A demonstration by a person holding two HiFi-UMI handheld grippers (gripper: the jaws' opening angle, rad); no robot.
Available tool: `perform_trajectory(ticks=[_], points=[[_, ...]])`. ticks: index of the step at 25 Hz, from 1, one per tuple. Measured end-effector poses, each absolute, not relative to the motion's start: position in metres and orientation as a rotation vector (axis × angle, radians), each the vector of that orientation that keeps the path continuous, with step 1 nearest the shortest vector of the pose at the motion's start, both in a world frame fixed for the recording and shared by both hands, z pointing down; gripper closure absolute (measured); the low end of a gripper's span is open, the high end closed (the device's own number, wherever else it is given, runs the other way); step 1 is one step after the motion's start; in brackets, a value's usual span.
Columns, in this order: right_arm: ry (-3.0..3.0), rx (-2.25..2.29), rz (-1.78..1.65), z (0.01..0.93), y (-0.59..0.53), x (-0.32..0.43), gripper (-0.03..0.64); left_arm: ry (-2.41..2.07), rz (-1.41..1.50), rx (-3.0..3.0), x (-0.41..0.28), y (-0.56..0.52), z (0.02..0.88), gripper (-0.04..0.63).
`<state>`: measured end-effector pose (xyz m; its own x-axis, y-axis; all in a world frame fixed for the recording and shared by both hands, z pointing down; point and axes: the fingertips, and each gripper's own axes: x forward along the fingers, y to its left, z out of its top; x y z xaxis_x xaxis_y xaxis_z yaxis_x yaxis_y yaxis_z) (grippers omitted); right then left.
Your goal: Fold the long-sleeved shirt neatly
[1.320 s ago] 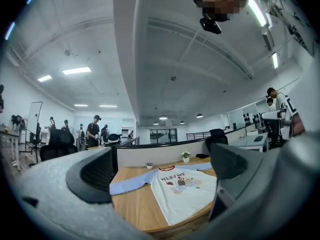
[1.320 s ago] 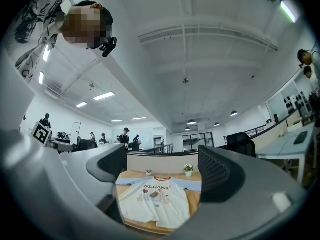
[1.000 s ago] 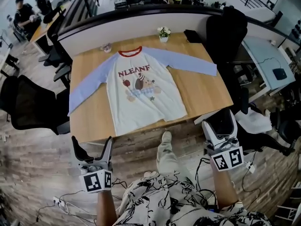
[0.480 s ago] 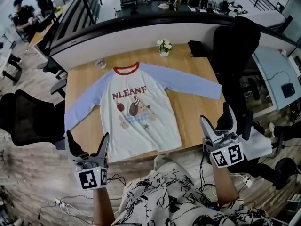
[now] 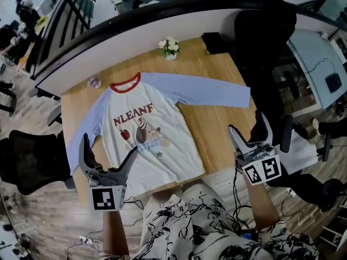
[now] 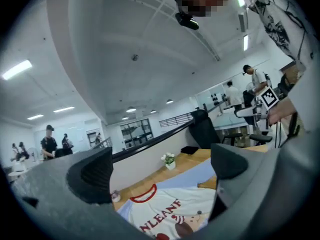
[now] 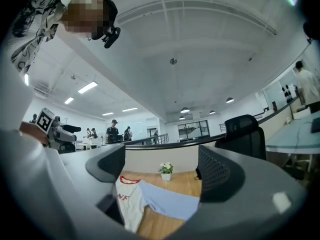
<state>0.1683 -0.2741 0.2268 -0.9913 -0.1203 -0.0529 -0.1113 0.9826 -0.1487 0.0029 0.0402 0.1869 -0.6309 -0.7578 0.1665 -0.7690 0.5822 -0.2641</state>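
Jaws on both grippers stood wide apart, and neither pair held anything. The left gripper (image 5: 108, 151) was raised at the near edge of the wooden table (image 5: 217, 118), tilted upward so that its own view took in mostly ceiling. The long-sleeved shirt (image 5: 145, 129) lay just ahead of it, flat and face up, not yet folded. The hem was the part closest to this gripper, and the red collar was the farthest. In the head view the gripper's right jaw overlapped the lower left of the shirt's white body. The left gripper view showed the cloth lying below and beyond the jaws, apart from them.

The right gripper (image 5: 248, 130) hung off the table's near right corner, well to the right of the shirt's body. The pale blue right sleeve stretched out ahead of it and a little to its left, with the cuff at the end nearest this gripper. The other sleeve ran down the table's left side, ahead and to the left of the left gripper.

Beyond the collar, far ahead of both grippers, a small pot of white flowers (image 5: 169, 47) stood near the table's back edge. A flat black item (image 5: 214, 41) lay just to its right. A black office chair (image 5: 30, 158) stood to the left of the left gripper, and another chair (image 5: 268, 28) rose ahead of the right gripper, past the table's far right corner.
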Motion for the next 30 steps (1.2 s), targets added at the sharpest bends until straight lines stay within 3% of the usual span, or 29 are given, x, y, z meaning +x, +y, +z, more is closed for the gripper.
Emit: perform_trajectory(ticks=[13, 24, 30], points=[[3.171, -0.791, -0.330, 0.339, -0.372, 0.206, 0.170, -2.054, 0.677, 2.161, 0.027, -0.241, 0.254, -0.003], [3.262, -1.216, -0.567, 0.477, -0.449, 0.196, 0.244, -1.525, 0.691, 2.409, 0.084, -0.441, 0.405, 0.002], [3.374, -1.309, -0.579, 0.530, -0.481, 0.184, 0.246, -1.373, 0.693, 2.340, 0.088, -0.514, 0.490, 0.025]])
